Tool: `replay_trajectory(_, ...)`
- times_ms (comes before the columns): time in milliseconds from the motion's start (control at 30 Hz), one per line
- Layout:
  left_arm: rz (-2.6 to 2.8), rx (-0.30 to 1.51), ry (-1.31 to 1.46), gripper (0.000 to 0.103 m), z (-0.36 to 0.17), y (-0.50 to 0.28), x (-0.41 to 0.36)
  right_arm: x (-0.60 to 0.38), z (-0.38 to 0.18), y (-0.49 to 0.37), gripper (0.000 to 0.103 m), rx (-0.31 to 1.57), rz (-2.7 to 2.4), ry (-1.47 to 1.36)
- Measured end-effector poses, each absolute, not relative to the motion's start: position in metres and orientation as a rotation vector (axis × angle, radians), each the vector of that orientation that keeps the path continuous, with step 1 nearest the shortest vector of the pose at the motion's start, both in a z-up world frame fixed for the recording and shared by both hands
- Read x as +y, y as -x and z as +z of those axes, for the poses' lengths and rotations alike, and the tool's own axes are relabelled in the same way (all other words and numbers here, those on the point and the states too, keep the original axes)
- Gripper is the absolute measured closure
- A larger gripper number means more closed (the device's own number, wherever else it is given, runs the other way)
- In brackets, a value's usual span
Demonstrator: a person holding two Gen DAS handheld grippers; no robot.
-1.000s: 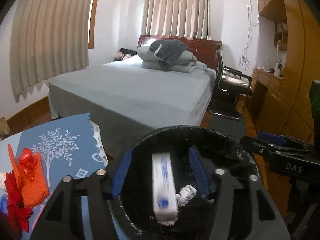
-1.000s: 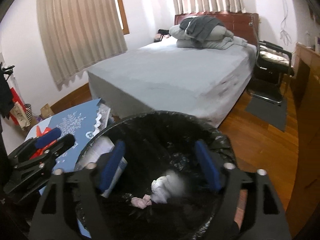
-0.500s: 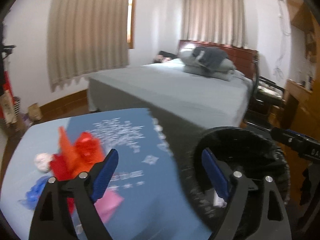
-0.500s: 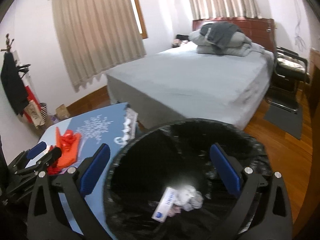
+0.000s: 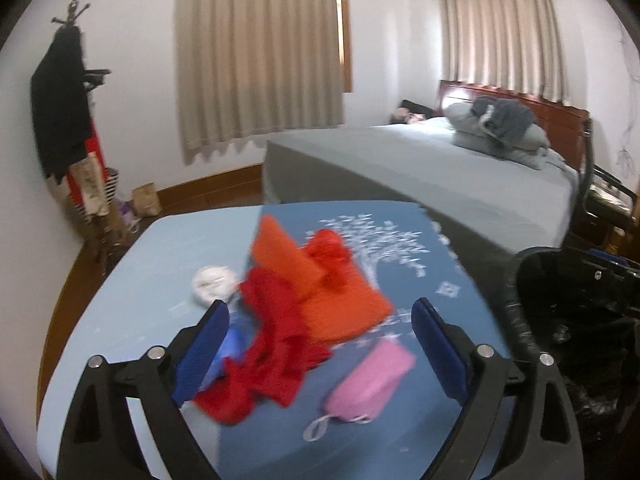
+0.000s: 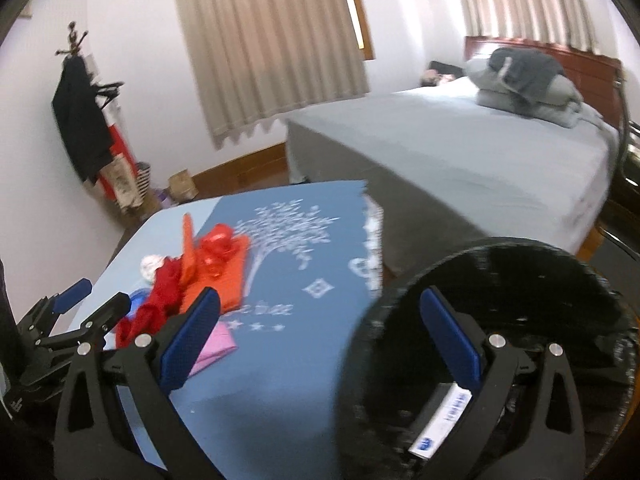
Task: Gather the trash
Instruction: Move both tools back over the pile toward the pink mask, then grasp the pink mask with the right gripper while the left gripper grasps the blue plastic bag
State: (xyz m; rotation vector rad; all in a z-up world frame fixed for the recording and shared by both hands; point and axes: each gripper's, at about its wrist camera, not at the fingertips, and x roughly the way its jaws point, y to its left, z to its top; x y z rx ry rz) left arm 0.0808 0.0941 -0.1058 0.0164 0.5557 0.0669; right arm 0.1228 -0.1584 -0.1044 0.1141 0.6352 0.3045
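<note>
My left gripper [image 5: 320, 344] is open and empty above the blue table [image 5: 168, 264]. Below it lie a red cloth [image 5: 272, 340], an orange cloth [image 5: 320, 280] with a red ribbon [image 5: 332, 252], a pink pouch [image 5: 372, 380], a white crumpled wad [image 5: 212, 282] and a blue scrap [image 5: 232, 344]. My right gripper [image 6: 320, 344] is open and empty, over the table edge beside the black bin [image 6: 500, 344]. A white and blue box [image 6: 444, 420] lies inside the bin. The left gripper also shows in the right wrist view [image 6: 92, 300].
A bed [image 5: 420, 164] with grey bedding stands behind the table. A coat stand [image 5: 68, 120] with dark clothes is at the far left. A black chair [image 5: 604, 196] stands right of the bed. The bin [image 5: 576, 320] stands at the table's right.
Both grippers have swung left, away from the bin towards the table. The box and the tissue that were over the bin now lie inside it. Both grippers stay open.
</note>
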Motion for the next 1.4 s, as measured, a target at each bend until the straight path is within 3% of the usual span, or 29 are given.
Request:
replay_trajectory(500,0.18,0.605,0.004,0.012,-0.135,-0.081,0.151,-0.071,-0.149,-0.147,0.007,0.728,0.419,-0.002)
replay_trajectory(767,0.204,0.627,0.022,0.012,-0.145,-0.082,0.167,-0.05,-0.175,-0.155,0.031,0.8,0.464,0.035)
replay_trajectory(1100,0.208,0.642,0.032,0.012,-0.151,-0.082,0.174,-0.035,-0.195,-0.161,0.049,0.888,0.51,0.059)
replay_trajectory(1200,0.206,0.645,0.031,0.012,-0.152,-0.083,0.173,-0.032,-0.197,-0.161,0.06,0.903,0.539,0.06)
replay_trajectory(1233,0.205,0.646,0.032,0.012,-0.152,-0.083,0.173,-0.032,-0.197,-0.161,0.069,0.907,0.555,0.057)
replay_trajectory(1400,0.2,0.651,0.035,0.012,-0.154,-0.083,0.172,-0.034,-0.195,-0.159,0.084,0.92,0.591,0.028)
